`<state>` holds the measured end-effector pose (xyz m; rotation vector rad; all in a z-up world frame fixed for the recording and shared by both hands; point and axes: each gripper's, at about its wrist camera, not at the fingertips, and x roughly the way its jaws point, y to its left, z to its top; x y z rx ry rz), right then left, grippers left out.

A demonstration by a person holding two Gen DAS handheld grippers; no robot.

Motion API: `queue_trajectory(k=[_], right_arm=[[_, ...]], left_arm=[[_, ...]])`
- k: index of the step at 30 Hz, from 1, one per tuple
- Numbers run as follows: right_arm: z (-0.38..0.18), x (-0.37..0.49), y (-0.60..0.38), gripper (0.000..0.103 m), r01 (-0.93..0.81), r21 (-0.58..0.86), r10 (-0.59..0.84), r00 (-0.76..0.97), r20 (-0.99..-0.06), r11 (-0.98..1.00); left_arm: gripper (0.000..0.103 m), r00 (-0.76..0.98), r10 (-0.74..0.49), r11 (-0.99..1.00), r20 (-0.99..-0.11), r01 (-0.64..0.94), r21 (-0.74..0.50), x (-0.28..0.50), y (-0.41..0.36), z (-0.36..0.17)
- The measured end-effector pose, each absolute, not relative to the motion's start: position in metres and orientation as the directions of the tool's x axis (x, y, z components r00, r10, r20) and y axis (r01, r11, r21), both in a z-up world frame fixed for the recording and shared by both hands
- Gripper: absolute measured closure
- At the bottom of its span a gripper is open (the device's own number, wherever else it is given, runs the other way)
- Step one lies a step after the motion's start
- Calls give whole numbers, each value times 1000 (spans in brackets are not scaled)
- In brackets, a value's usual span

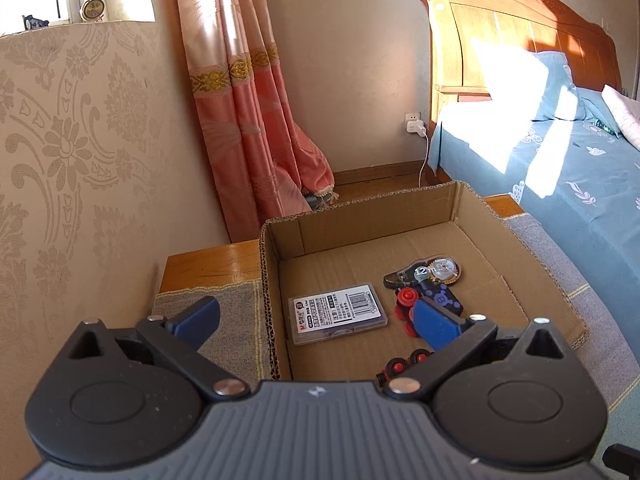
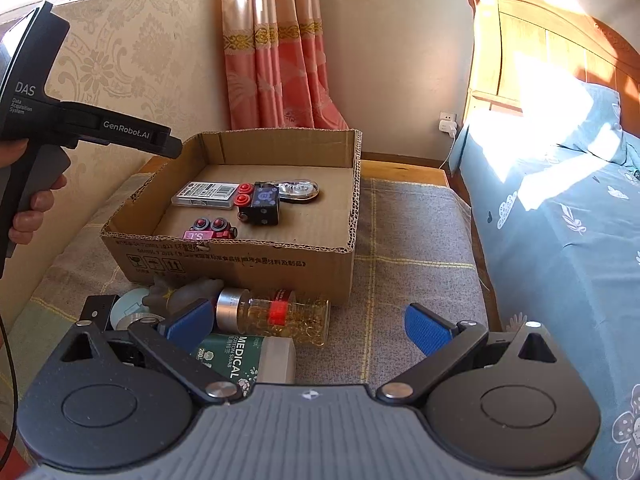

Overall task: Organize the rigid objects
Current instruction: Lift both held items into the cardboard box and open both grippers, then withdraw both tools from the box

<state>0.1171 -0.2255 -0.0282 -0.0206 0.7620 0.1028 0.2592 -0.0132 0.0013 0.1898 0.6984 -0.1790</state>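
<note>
An open cardboard box (image 1: 460, 208) (image 2: 256, 256) sits on a grey cloth. In it lie a clear plastic case (image 1: 338, 313) (image 2: 204, 194), a black toy block with red buttons (image 2: 260, 202) (image 1: 404, 300), a red toy car (image 2: 210, 230) (image 1: 404, 364) and a correction tape (image 1: 428, 272) (image 2: 300, 190). My left gripper (image 1: 316, 322) is open and empty above the box's near left wall. My right gripper (image 2: 308, 326) is open and empty over a glass bottle (image 2: 276, 314) and a green cotton swab box (image 2: 244, 356) in front of the cardboard box.
A grey figurine (image 2: 180, 290), a tape roll (image 2: 128, 308) and a small black item (image 2: 94, 308) lie by the bottle. A bed (image 2: 560, 220) stands at the right, a curtain (image 1: 248, 112) and wall behind. The cloth (image 2: 416, 264) covers a wooden stand.
</note>
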Motion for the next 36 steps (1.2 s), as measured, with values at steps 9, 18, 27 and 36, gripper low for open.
queue_trajectory(k=[9,18,27,36], right_arm=[[-35,103,-220,0,-110,20,93,710,-698,994],[-50,97,-212,0,-138,26,113,673,-731,990],[-62,105,-186,0,-157,1,103,641,-761,988],[-74,121,-166,0,-147,-33,66,617,-784,989]], left_arm=[[1,762,-93,982,-641,176,68,199,4,-10],[1,738,6,999,-675,22,32,148,40,-55],[1,733,14,998,-680,31,54,129,51,-75],[1,703,-53,997,-709,71,-4,129,61,-90]])
